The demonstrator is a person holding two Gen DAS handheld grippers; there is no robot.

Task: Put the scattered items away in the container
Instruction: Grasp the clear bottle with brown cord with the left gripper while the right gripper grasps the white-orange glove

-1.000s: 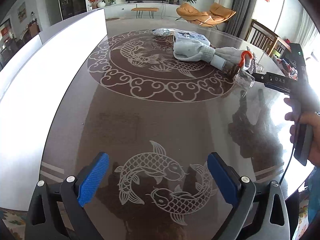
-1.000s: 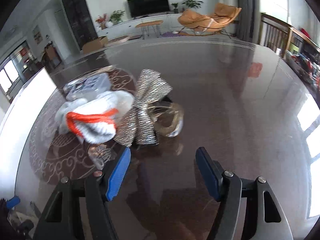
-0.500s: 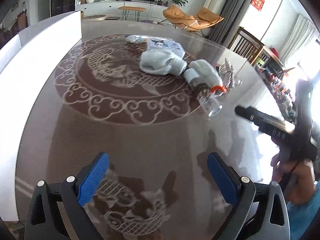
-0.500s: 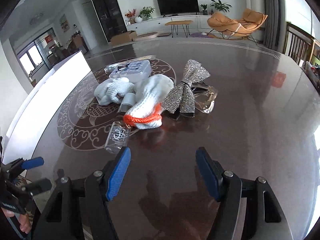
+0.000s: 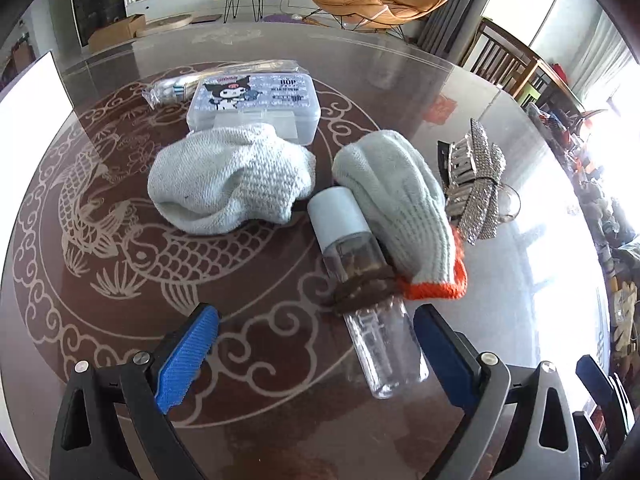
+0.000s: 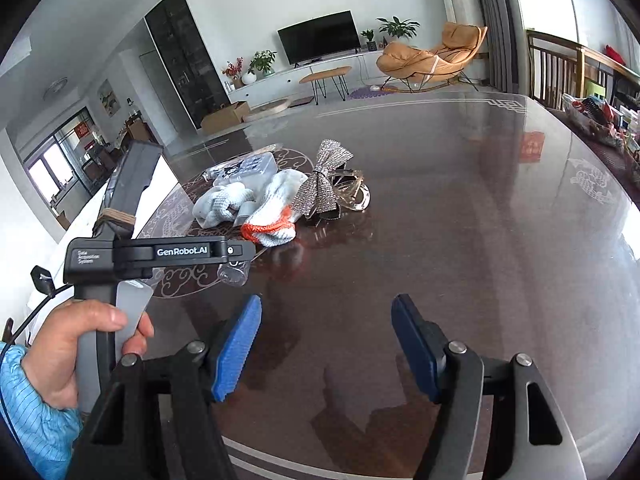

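Note:
My left gripper [image 5: 316, 344] is open and empty, low over the table just before a clear bottle [image 5: 360, 280] with a pale cap and a brown hair tie around it. The bottle's base lies by the right finger. Beside it lie a white glove with an orange cuff [image 5: 400, 204], a second crumpled glove [image 5: 228, 184], a Kuromi box [image 5: 256, 100], a plastic packet [image 5: 180, 84] and a rhinestone bow clip [image 5: 476, 184]. My right gripper [image 6: 326, 344] is open and empty, farther back from the pile [image 6: 276, 204]. The white container [image 5: 28, 84] stands at the left.
The glass table top [image 6: 480, 240] has a fish pattern. A clear hair claw [image 6: 352, 192] lies by the bow. My left gripper's body [image 6: 160, 254] and hand fill the lower left of the right wrist view. Chairs stand beyond the right edge.
My left gripper has moved forward and right, close up to the bottle and gloves. My right gripper has pulled back and away from the pile. Both stay open.

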